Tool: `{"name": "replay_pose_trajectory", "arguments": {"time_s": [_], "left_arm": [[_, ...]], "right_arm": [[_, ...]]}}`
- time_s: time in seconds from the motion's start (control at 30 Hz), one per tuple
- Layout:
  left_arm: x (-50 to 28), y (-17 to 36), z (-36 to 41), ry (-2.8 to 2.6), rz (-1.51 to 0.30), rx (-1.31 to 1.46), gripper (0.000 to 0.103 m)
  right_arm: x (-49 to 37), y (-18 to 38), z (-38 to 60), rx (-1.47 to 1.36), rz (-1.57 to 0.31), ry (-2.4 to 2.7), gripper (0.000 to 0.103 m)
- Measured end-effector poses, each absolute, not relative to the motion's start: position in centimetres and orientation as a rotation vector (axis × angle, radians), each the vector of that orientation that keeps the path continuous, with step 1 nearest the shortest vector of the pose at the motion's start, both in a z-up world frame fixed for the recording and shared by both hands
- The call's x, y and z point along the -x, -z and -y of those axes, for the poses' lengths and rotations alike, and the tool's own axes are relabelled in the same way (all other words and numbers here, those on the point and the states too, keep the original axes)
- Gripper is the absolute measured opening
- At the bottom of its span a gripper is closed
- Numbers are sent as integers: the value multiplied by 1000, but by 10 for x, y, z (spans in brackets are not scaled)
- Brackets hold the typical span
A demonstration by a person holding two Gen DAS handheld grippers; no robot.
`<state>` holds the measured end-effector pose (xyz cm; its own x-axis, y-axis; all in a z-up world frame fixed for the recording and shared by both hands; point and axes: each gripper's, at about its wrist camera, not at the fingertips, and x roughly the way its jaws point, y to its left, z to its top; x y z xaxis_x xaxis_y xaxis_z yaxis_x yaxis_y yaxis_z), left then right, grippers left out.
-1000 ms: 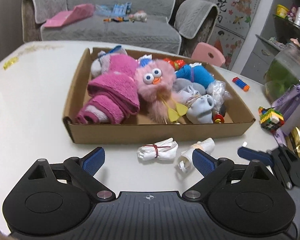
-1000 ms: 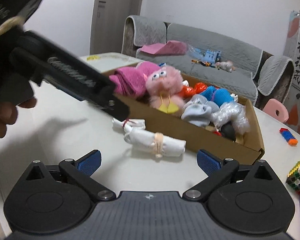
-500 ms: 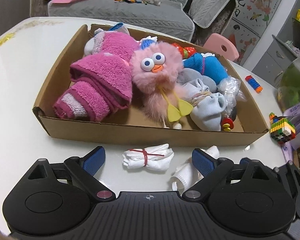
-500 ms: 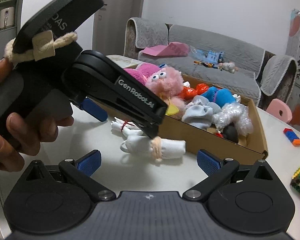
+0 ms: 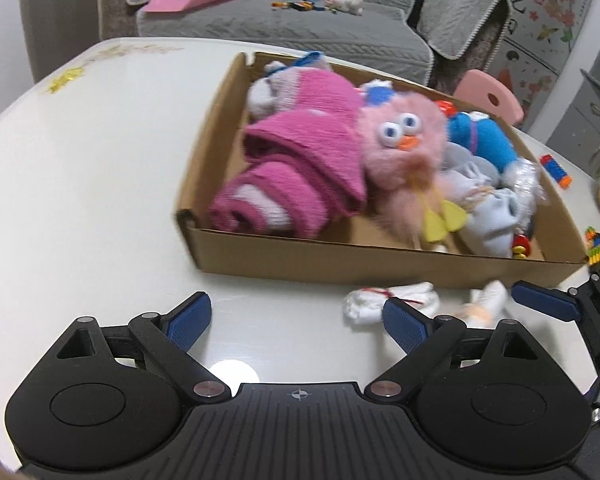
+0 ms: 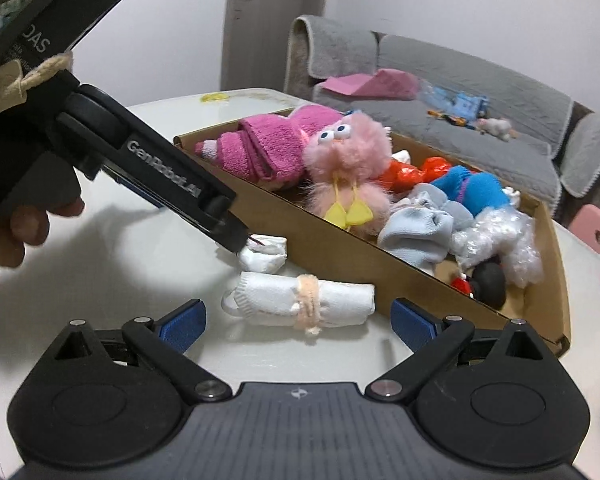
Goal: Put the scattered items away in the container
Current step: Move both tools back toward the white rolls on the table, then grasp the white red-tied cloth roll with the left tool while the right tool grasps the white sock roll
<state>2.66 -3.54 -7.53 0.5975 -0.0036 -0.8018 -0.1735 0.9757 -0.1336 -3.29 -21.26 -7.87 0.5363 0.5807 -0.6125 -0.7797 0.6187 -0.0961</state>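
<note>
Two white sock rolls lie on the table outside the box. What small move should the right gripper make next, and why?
Probably ease the right gripper forward and down, then close. Its jaws are open and the sock roll with the peach band lies on the table just ahead of the gap between them, outside the cardboard box. The left gripper is at the other roll.

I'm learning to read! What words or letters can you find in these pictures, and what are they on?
"GenRobot.AI": white letters on the left gripper's black arm.
"DAS": on the black block above it, start cut off.
Chinese characters on the flowery poster: too blurred to read.
</note>
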Motion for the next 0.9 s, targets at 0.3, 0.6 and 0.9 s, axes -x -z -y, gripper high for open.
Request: {"name": "replay_pose_trajectory", "arguments": {"time_s": [0.3, 0.6, 0.9], "left_arm": [[-21, 70, 35, -51, -938, 241, 92], [-42, 62, 70, -9, -931, 215, 93], [-54, 78, 88, -52, -959, 141, 92]], "right_arm": [[20, 79, 217, 319, -613, -861, 98], [19, 79, 215, 329, -612, -881, 99], [14, 79, 221, 287, -613, -905, 97]]}}
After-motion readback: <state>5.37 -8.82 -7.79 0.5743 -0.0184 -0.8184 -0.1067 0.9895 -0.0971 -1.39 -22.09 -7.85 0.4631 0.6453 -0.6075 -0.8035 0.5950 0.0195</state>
